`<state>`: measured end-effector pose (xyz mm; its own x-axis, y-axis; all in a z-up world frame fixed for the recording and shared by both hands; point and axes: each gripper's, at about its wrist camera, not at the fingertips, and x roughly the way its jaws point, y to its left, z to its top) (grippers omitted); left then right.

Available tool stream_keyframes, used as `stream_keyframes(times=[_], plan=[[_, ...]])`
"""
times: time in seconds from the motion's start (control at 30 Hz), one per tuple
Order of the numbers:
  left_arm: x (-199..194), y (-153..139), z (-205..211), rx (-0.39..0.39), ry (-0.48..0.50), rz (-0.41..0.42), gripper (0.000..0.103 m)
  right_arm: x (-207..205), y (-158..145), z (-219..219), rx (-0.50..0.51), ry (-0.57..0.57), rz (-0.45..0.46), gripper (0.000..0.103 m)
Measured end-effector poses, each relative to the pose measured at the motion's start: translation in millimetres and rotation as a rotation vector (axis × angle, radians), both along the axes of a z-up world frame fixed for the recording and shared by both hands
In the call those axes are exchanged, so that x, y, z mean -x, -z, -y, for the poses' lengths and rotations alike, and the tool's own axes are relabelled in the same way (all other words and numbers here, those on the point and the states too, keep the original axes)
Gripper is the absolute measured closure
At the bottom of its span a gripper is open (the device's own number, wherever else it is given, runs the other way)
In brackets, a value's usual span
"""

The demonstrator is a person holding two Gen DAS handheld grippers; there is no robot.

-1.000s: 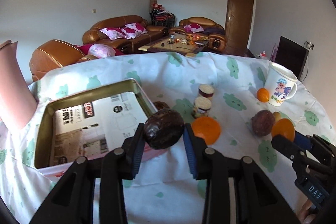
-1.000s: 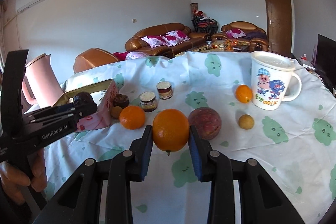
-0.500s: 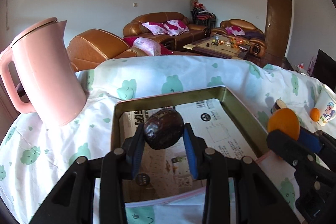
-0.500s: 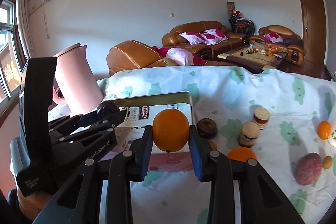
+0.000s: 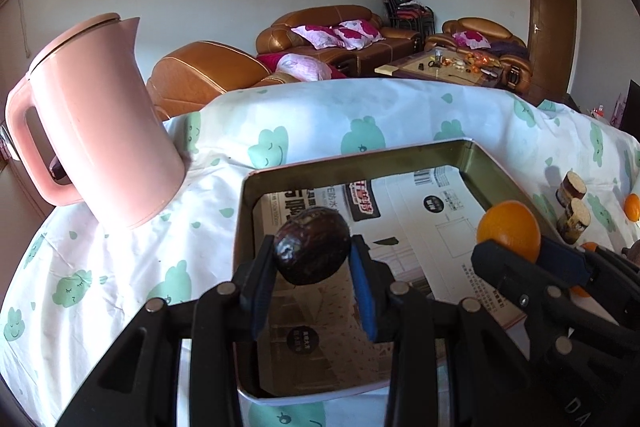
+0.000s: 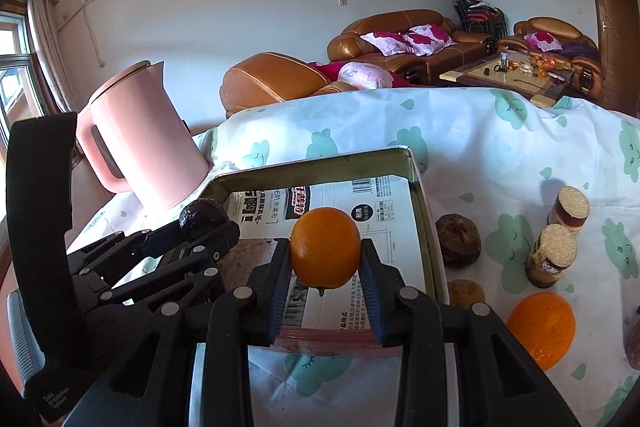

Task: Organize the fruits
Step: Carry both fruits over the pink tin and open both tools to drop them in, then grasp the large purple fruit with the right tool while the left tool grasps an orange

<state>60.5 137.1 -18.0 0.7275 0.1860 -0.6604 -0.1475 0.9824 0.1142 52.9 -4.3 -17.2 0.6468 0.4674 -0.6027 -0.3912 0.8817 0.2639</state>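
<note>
Both tools are loaded over the tin [image 5: 486, 163], left tool [image 5: 313, 263] clamping the dark fruit [image 5: 313, 251] and right tool [image 6: 325, 259] squeezing the orange [image 6: 325, 247], so I'd lower each nearly onto the paper lining before releasing, spaced apart so they don't roll.

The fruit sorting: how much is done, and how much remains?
Done: nothing; the tin box holds only printed paper. In hand: left tongs grip a dark fruit, right tongs an orange, both over it. Left: another orange and brown fruit outside.
</note>
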Motion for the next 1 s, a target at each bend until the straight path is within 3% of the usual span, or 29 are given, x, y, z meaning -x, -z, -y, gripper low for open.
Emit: stream_keyframes(times=[0.23, 0.3, 0.33, 0.43, 0.47, 0.5, 0.57, 0.7, 0.83, 1.0], plan=[[-1.7, 3.0, -6.2, 0.011, -0.032, 0.004, 0.064, 5.7, 1.7, 3.8, -0.039, -0.022, 0.003, 0.063], [-0.4, 2.1, -7.3, 0.012, -0.04, 0.013, 0.045, 7.9, -0.2, 6.1, -0.05, -0.02, 0.013, 0.06], [0.6, 0.7, -8.2, 0.032, -0.028, 0.02, 0.04, 9.5, -2.2, 7.1, -0.053, -0.017, 0.023, 0.06], [6.3, -8.0, -11.0, 0.09, -0.016, 0.057, 0.015, 17.1, -12.2, 16.6, -0.071, 0.021, 0.072, 0.056], [10.3, -12.3, -12.6, 0.086, -0.034, 0.089, 0.003, 21.7, -17.5, 22.4, -0.071, 0.052, 0.104, 0.05], [14.4, -16.9, -14.3, 0.079, -0.051, 0.128, 0.0, 26.6, -22.8, 29.5, -0.065, 0.083, 0.139, 0.041], [20.3, -24.5, -18.2, 0.08, -0.075, 0.185, 0.0, 35.5, -31.9, 42.3, -0.043, 0.142, 0.207, 0.033], [23.2, -26.5, -24.5, 0.142, -0.081, 0.199, 0.0, 46.6, -43.8, 64.0, 0.04, 0.25, 0.297, 0.032], [22.8, -22.9, -18.5, 0.155, -0.054, 0.188, 0.0, 54.5, -46.9, 91.1, 0.078, 0.324, 0.312, 0.032], [28.4, -21.5, 6.5, 0.153, 0.061, 0.187, 0.0, 65.7, -47.6, 135.2, 0.075, 0.4, 0.295, 0.032]])
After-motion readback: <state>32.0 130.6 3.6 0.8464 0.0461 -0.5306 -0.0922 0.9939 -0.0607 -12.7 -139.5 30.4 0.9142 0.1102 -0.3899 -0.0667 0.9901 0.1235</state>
